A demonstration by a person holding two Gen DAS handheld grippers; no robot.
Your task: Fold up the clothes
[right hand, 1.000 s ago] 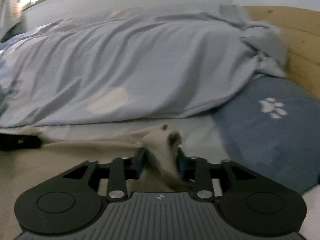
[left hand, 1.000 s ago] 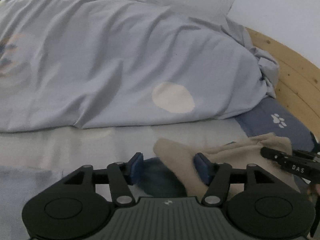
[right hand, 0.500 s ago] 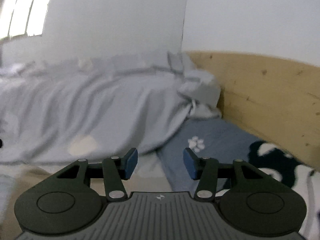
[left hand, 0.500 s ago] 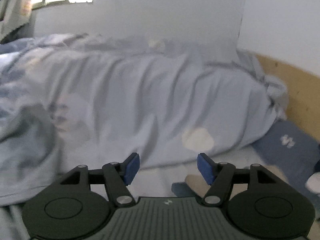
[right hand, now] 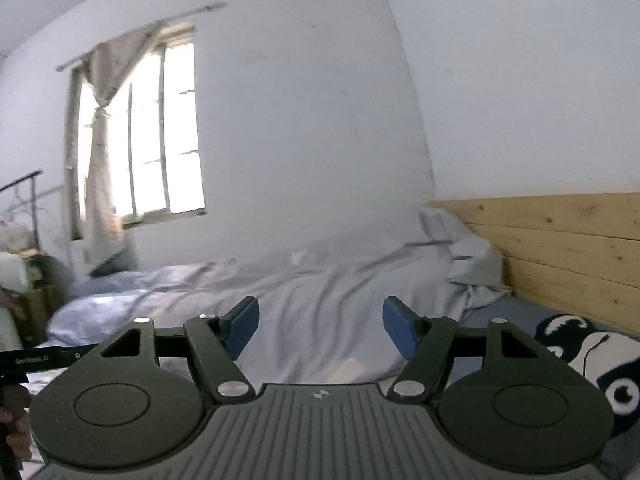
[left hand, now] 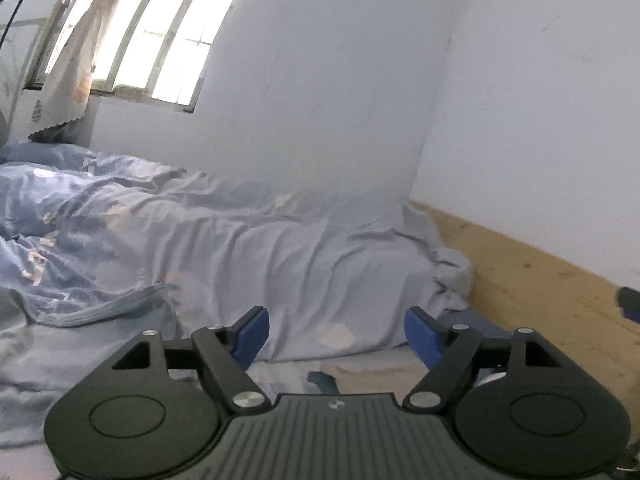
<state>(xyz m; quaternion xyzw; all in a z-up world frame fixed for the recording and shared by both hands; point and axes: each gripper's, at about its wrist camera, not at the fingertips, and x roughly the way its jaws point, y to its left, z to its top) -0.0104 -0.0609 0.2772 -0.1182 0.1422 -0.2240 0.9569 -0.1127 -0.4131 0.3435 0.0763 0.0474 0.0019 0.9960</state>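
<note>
A beige garment (left hand: 372,376) with a dark blue patch lies on the bed, only a strip of it showing just past my left gripper (left hand: 337,334) in the left wrist view. That gripper is raised above the bed; its jaws are opening and hold nothing. My right gripper (right hand: 319,330) is also lifted, pointing level at the far wall, jaws opening with nothing between its blue pads (right hand: 400,330). The garment does not show in the right wrist view. The left gripper's black body (right hand: 36,358) shows at that view's left edge.
A rumpled light blue duvet (left hand: 240,256) covers the bed's far side. A wooden headboard (right hand: 568,248) runs along the right. A blue pillow and a black-and-white panda cushion (right hand: 592,360) lie near it. A window with a tied curtain (right hand: 136,140) is on the far wall.
Both grippers let go of the beige garment, opened wide and rose well above the bed. The views now take in the walls and window instead of the bedding up close.
</note>
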